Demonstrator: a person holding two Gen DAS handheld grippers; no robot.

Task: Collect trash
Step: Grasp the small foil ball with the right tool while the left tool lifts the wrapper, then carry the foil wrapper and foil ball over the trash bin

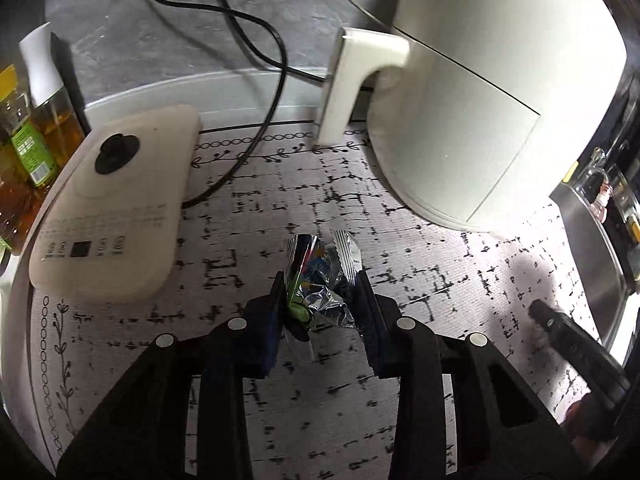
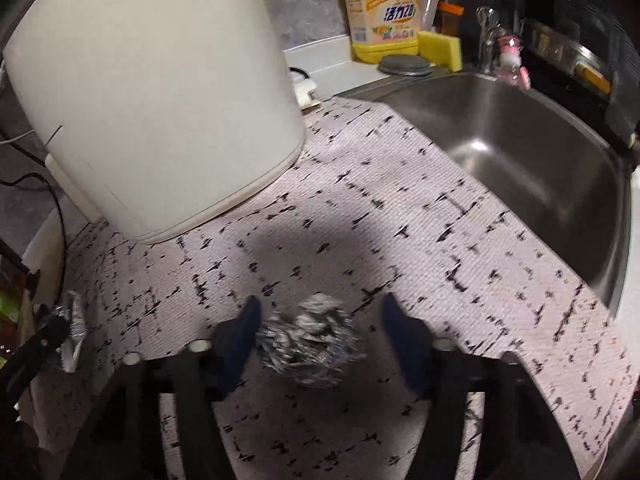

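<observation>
A crumpled silver snack wrapper (image 1: 316, 276) with colourful print is pinched between the pads of my left gripper (image 1: 319, 284), which is shut on it just above the patterned mat (image 1: 420, 280). The same wrapper (image 2: 74, 320) and left gripper show at the left edge of the right wrist view. A ball of crumpled foil (image 2: 312, 340) lies on the mat between the fingers of my right gripper (image 2: 320, 304). The left finger is against the ball and a gap shows at the right finger. One right fingertip (image 1: 560, 328) pokes into the left wrist view at lower right.
A white air fryer (image 1: 480, 100) stands on the mat behind both grippers. A beige flat appliance (image 1: 116, 208), a black cable (image 1: 260, 128) and oil bottles (image 1: 24, 152) are at the left. A steel sink (image 2: 520, 152), yellow detergent jug (image 2: 382, 20) and sponge (image 2: 440, 50) are at the right.
</observation>
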